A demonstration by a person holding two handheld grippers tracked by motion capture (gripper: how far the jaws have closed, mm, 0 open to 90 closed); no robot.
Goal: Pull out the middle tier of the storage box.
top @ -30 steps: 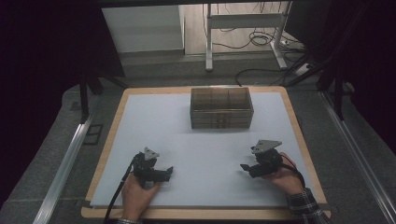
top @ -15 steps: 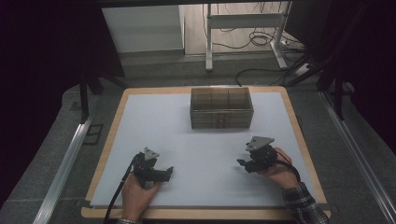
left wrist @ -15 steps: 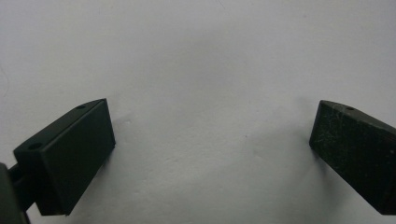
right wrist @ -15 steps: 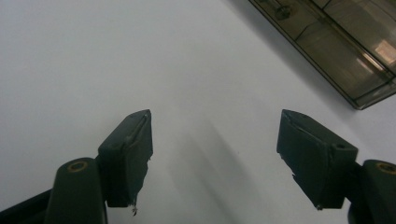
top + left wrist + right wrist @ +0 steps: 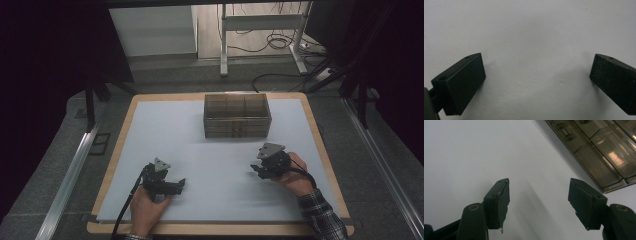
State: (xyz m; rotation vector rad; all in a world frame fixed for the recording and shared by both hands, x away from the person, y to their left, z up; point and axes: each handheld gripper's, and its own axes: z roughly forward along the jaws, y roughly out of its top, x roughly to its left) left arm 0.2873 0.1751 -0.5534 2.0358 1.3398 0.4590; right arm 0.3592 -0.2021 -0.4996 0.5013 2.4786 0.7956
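Observation:
A brown see-through drawer box (image 5: 237, 116) stands at the middle back of the white mat (image 5: 165, 130). My left gripper (image 5: 179, 185) rests near the front left, held in a hand, jaws pointing right. In the left gripper view (image 5: 536, 72) its jaws stand wide open over bare mat. My right gripper (image 5: 256, 171) is at the front right, jaws pointing left, short of the box. In the right gripper view (image 5: 539, 195) the jaws have just been closing but stand apart with nothing between them. The box's drawer fronts (image 5: 599, 152) fill the upper right corner.
The mat lies on a wooden board (image 5: 125, 125) with metal rails (image 5: 70, 175) along both sides. Beyond the table's far edge are desk legs (image 5: 223, 45) and cables on the floor.
The right hand and its gripper have shifted left, toward the middle of the mat and slightly farther from the front edge. The left hand has stayed put.

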